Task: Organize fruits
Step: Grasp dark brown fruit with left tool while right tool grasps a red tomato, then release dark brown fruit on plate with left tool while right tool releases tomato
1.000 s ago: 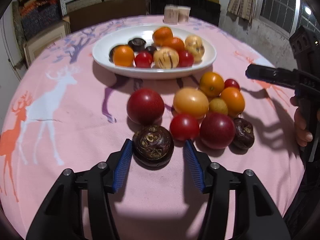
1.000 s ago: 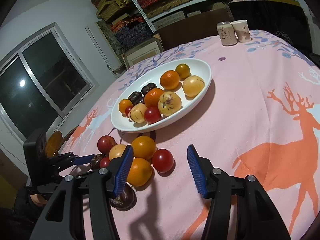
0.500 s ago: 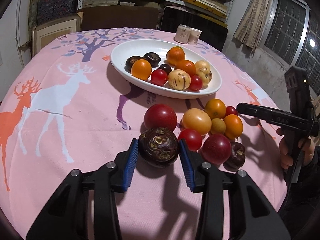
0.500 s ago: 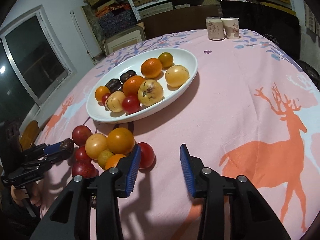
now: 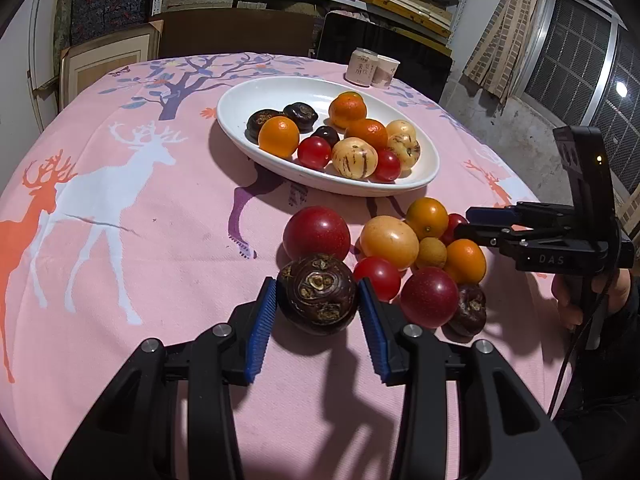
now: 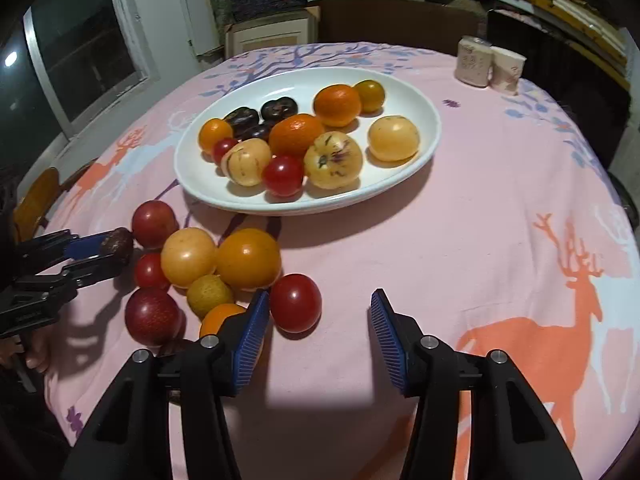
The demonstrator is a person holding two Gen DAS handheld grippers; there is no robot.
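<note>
**Dark fruit clamped at the edge of the pile as second gripper widens beside a tomato**

The wrinkled, dark purple-brown round fruit (image 5: pixel 318 300) is shown close only by the left wrist view, its scarred crown turned up to the lens. In the right wrist view it is reduced to a dark lump (image 6: pixel 117 245) at the end of blue pads on the far left. The shiny red cherry tomato (image 6: pixel 296 302) at the near end of the cluster is seen whole only from the right wrist; from the left it is largely hidden behind an orange.

The dark fruit is seen at the near edge of the loose cluster on the pink deer-print tablecloth (image 5: pixel 140 240), in front of a large red round fruit (image 5: pixel 316 234) and short of the white oval dish (image 5: pixel 248 100) already loaded with oranges, tomatoes and striped pale melons. It is pinched by the left gripper (image 5: pixel 318 312), whose blue pads are pressed to its two sides.

The right gripper (image 6: pixel 316 328) is pictured with its jaws opening. The tomato is placed just beside the left pad, at the mouth of the gap; whether they touch cannot be told. Bare cloth lies between the pads otherwise.
</note>
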